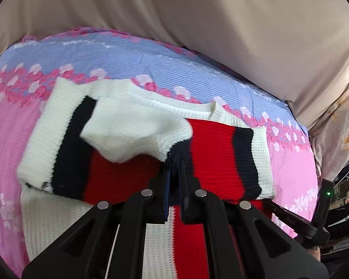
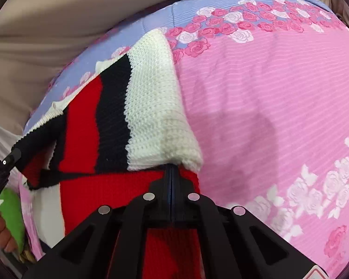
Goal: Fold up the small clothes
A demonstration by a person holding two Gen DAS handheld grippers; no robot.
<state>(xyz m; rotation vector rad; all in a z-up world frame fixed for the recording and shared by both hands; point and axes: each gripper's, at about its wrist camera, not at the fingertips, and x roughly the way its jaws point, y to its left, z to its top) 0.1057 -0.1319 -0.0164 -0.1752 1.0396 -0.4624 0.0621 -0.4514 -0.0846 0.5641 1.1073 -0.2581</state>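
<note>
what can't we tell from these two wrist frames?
- Left wrist view: the sweater's lower hem is cut off by the frame edge behind the left gripper.
- Right wrist view: whether the right gripper pinches knit; its tips are tucked under the folded white sleeve.
- Right wrist view: the green item at the left edge is cropped, unidentifiable.
- Left wrist view: clutter at the right edge is too small to read.

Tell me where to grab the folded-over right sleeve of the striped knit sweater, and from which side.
Take the white, black and red striped knit sweater's folded right sleeve at its white cuff, coming from the open pink floral bedsheet side. That edge lies free and thick there; the left gripper already pinches the other sleeve.
</note>
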